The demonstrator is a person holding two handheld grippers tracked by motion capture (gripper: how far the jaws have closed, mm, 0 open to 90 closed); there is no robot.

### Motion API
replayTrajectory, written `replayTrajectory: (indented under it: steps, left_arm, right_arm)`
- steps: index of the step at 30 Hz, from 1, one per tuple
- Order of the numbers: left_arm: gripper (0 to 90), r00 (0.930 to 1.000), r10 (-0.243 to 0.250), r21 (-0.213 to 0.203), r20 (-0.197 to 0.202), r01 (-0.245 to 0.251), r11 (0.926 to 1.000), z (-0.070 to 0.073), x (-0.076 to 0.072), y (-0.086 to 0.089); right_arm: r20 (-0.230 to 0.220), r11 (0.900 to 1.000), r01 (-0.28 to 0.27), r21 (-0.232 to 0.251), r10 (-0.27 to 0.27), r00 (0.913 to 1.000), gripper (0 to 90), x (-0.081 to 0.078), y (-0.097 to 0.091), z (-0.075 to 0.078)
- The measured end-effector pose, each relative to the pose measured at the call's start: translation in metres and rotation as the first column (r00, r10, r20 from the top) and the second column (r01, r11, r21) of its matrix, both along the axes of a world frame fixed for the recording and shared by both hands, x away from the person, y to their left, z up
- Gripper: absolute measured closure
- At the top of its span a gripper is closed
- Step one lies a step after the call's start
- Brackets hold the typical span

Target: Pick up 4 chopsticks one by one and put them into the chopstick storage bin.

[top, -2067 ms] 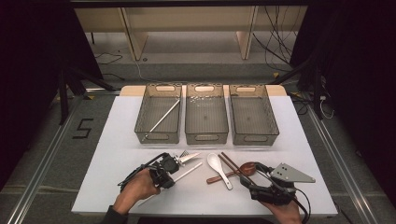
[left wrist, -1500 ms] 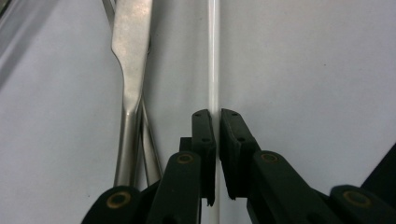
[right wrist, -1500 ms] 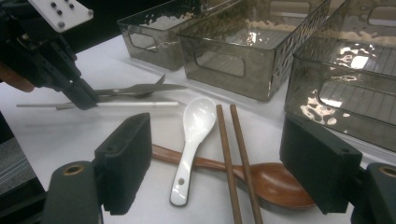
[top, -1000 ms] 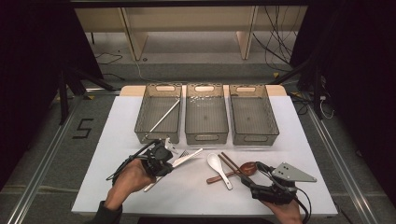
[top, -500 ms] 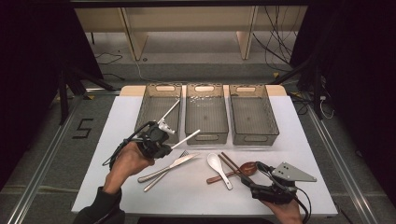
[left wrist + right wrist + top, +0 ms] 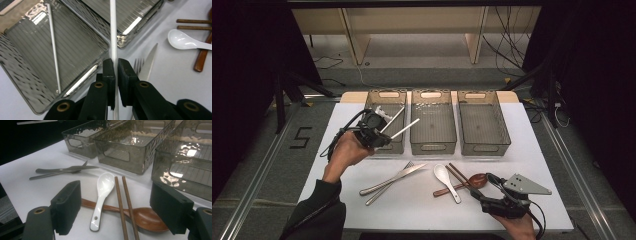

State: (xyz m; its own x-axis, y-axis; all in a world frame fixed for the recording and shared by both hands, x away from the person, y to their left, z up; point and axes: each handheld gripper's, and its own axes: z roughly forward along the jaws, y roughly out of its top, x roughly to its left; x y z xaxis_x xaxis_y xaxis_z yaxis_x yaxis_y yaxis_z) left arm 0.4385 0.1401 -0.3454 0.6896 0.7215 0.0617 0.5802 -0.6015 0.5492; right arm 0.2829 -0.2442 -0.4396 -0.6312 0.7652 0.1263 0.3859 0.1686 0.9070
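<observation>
Bins (image 6: 433, 125) — three; metal chopsticks (image 6: 113, 30) — two, one in left hand-held gripper (image 6: 115, 72).

Left gripper (image 6: 384, 134) lifted silver chopstick (image 6: 404, 129) off table (jaws clamped), carried it over left bin (image 6: 373, 106).

White worktop (image 6: 537, 150) set on a grey floor (image 6: 272, 165), lit from above while the sides of the room fall into darkness. Black curtains (image 6: 247, 60) to left and right. Beyond the far edge, pale wooden legs (image 6: 354, 40) of a bench or shelf unit, with loose black cables (image 6: 507, 40) trailing across the floor near them. Metal rails (image 6: 257, 195) running along the floor on both sides of the worktop. The figure 5 (image 6: 301, 137) marked in black tape on the floor at left.
</observation>
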Motion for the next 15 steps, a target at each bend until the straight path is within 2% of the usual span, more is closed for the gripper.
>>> replayTrajectory:
  steps: [10, 15]
  left_arm:
    - [84.5, 0.9987, 0.051, -0.010, -0.006, -0.051, 0.9987, 0.004, 0.032, 0.011]
    - [84.5, 0.9966, 0.081, -0.018, -0.012, -0.082, 0.9965, 0.001, 0.047, 0.014]
  right_arm:
    - [0.001, 1.0000, -0.002, 0.001, 0.002, 1.0000, 26.1, 0.000, 0.000, 0.000]
    - [0.000, 1.0000, -0.002, 0.003, 0.002, 1.0000, 26.1, 0.000, 0.000, 0.000]
